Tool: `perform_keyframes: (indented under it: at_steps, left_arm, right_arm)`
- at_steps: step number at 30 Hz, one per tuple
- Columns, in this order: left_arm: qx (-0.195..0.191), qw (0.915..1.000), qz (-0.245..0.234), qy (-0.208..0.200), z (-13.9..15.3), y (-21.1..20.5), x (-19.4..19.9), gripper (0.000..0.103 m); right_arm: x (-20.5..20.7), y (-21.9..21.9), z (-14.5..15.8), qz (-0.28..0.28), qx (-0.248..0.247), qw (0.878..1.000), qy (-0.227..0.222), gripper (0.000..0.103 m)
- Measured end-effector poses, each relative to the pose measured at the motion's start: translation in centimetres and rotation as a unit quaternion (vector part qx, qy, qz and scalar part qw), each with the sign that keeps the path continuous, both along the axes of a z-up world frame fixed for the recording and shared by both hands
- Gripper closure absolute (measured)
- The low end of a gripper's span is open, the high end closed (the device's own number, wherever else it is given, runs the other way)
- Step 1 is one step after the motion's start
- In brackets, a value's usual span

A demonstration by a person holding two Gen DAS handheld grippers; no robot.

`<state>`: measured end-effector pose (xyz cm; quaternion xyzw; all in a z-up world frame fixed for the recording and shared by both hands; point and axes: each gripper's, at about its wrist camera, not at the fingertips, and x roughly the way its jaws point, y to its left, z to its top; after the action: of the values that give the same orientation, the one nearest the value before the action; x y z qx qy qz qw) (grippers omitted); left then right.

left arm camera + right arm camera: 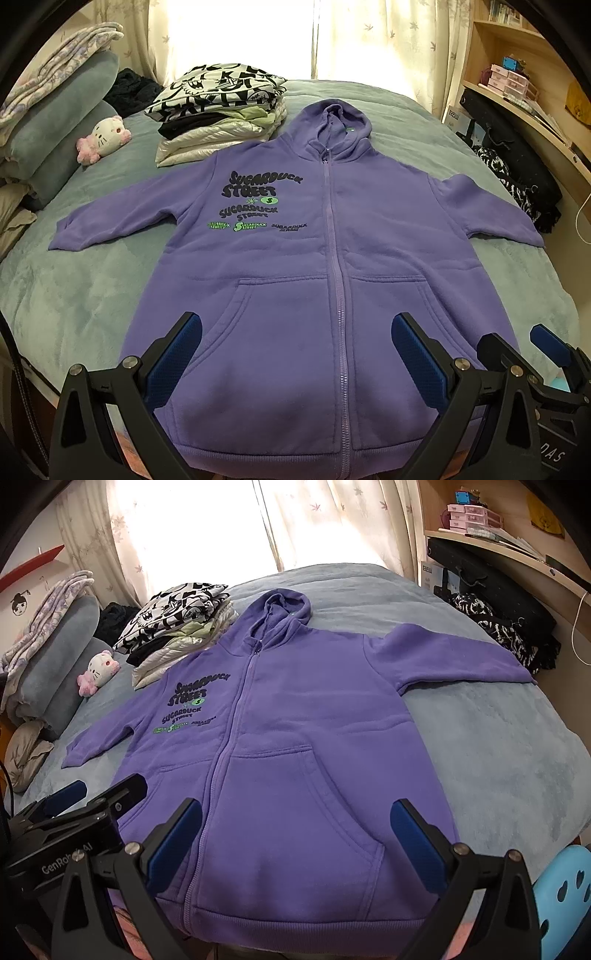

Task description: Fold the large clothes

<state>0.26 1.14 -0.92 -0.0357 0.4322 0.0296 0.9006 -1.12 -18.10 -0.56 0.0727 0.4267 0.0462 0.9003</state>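
Observation:
A purple zip-up hoodie (295, 236) (295, 716) lies flat and face up on the bed, zipped, sleeves spread to both sides, hood toward the window. Black and green lettering marks its chest. My left gripper (295, 354) hovers open above the hem and left pocket, holding nothing. My right gripper (295, 842) is also open over the hem and right pocket, holding nothing. In the left wrist view the right gripper (517, 347) shows at the lower right. The right wrist view has the left gripper (99, 794) at its lower left.
A stack of folded clothes (221, 114) (177, 627) sits by the hood on the grey-blue bedspread (74, 288). A plush cat (105, 138), pillows (59, 125) and blankets lie at the left. A shelf (517, 92) and dark clothing (517, 184) line the right side. A blue stool (561, 897) stands at the bed's corner.

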Motion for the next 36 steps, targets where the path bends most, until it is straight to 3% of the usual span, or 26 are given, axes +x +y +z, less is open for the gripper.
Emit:
perform_keyframes:
  at_steps: [6, 14, 19, 25, 28, 36]
  left_arm:
    - [0.018, 0.9998, 0.0, 0.002, 0.7, -0.7, 0.7, 0.001]
    - [-0.004, 0.9998, -0.007, 0.017, 1.1, -0.9, 2.6, 0.001]
    - [0.016, 0.9998, -0.006, 0.013, 1.8, -2.3, 3.8, 0.001]
    - [0.032, 0.999, -0.029, -0.012, 3.7, -5.1, 6.2, 0.001]
    - [0.027, 0.9983, -0.045, -0.025, 4.5, -6.7, 7.6, 0.001]
    - [0.042, 0.9956, -0.069, -0.047, 5.5, -10.8, 11.7, 0.001]
  right_arm:
    - [0.4, -0.1, 0.5, 0.005, 0.002, 1.0, -0.004, 0.001]
    - [1.3, -0.4, 1.4, 0.021, 0.0, 1.0, -0.017, 0.001]
    - [2.4, -0.8, 2.0, 0.026, -0.016, 0.999, -0.028, 0.001]
    - [4.3, -3.0, 3.0, 0.034, -0.022, 0.998, -0.04, 0.001]
    - [5.4, -4.6, 3.8, 0.024, -0.046, 0.997, -0.059, 0.001]
    - [9.0, -10.5, 4.8, -0.025, -0.047, 0.996, -0.071, 0.001]
